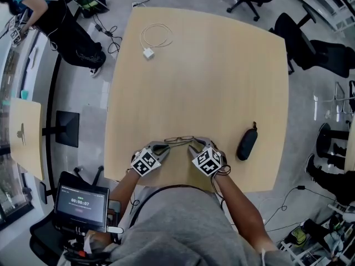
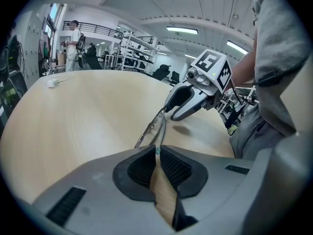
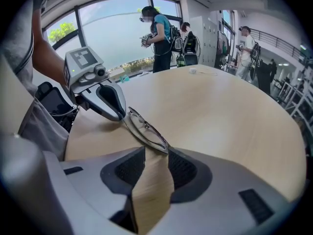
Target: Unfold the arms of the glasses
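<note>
Thin metal-rimmed glasses [image 1: 178, 140] hang just above the wooden table [image 1: 211, 71] near its front edge, stretched between my two grippers. My left gripper [image 1: 166, 147] is shut on the green-tipped end of one arm of the glasses [image 2: 155, 126], which is pinched between its pads [image 2: 168, 165]. My right gripper [image 1: 193, 144] stands open. The lens end of the glasses [image 3: 144, 129] lies across the mouth of its jaws, and the pads [image 3: 181, 168] stand apart with bare table showing between them. From the right gripper view, the left gripper [image 3: 122, 116] meets the far end of the frame.
A black glasses case [image 1: 247, 143] lies to the right of my grippers. A white charger with coiled cable [image 1: 148, 53] sits at the table's far left. A timer screen [image 1: 81, 201] is below the front edge. Office chairs and people stand around the table.
</note>
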